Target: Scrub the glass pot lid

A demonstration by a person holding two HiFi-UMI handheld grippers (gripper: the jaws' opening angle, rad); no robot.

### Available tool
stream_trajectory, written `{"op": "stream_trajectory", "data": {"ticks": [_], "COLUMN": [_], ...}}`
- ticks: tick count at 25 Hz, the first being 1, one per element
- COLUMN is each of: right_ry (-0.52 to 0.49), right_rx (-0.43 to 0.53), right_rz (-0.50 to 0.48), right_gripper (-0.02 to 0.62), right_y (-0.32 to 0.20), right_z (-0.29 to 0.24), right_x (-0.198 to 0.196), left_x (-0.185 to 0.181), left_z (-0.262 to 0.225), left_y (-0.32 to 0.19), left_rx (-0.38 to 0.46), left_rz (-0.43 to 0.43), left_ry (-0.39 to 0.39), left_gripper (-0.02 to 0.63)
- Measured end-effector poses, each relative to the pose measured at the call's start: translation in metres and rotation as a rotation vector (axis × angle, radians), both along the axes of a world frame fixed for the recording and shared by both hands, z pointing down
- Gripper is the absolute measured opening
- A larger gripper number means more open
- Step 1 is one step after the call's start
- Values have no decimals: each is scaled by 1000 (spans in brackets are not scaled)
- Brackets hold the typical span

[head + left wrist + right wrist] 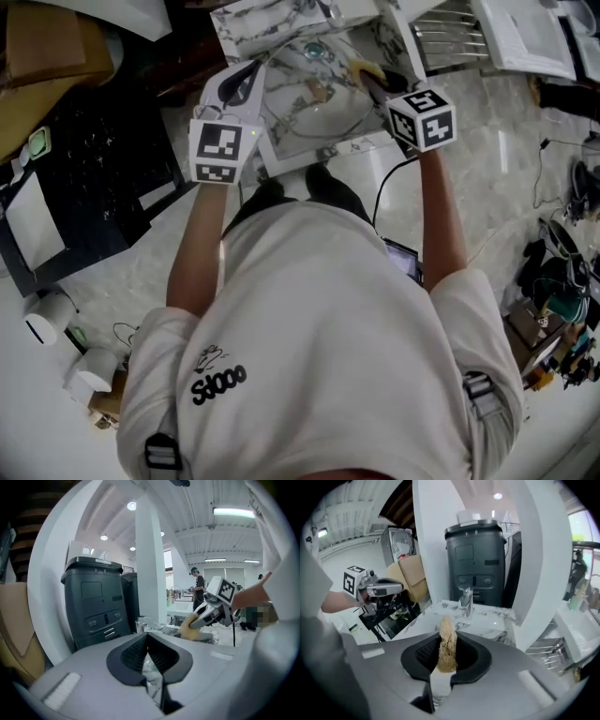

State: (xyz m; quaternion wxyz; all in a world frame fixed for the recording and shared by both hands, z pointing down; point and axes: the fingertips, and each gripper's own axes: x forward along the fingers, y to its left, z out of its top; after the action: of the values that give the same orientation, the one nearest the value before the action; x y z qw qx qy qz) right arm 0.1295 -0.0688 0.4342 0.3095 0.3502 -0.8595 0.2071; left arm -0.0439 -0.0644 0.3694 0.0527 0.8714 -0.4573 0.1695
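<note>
We see left gripper (251, 77) pinching glass pot lid (323, 114) at left rim; right gripper (375, 84), clamping sponge (361, 68), just beside lid's right edge.

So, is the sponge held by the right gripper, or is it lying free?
Held. In the right gripper view the tan sponge stands upright, pinched between the closed jaws of the right gripper.
</note>
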Motion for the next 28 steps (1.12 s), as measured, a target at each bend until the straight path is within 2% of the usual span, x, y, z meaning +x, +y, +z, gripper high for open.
{"op": "stream_trajectory", "data": {"ticks": [9, 16, 22, 28], "right_ry": [-64, -125, -152, -122], "right_rx": [357, 566, 661, 696], "right_rz": [129, 179, 185, 140], "right_gripper": [43, 43, 43, 43], "right_y": [-5, 9, 27, 32], "right_z": [-137, -224, -269, -294], "right_x": [4, 3, -3, -14], "left_x": [-9, -12, -15, -14], "left_z": [-96, -164, -205, -237], "left_y": [-12, -7, 6, 13], "left_rx": [196, 333, 404, 454], "left_rz": [5, 28, 29, 31], "left_ry": [25, 46, 75, 88], "left_gripper": [11, 11, 11, 11]}}
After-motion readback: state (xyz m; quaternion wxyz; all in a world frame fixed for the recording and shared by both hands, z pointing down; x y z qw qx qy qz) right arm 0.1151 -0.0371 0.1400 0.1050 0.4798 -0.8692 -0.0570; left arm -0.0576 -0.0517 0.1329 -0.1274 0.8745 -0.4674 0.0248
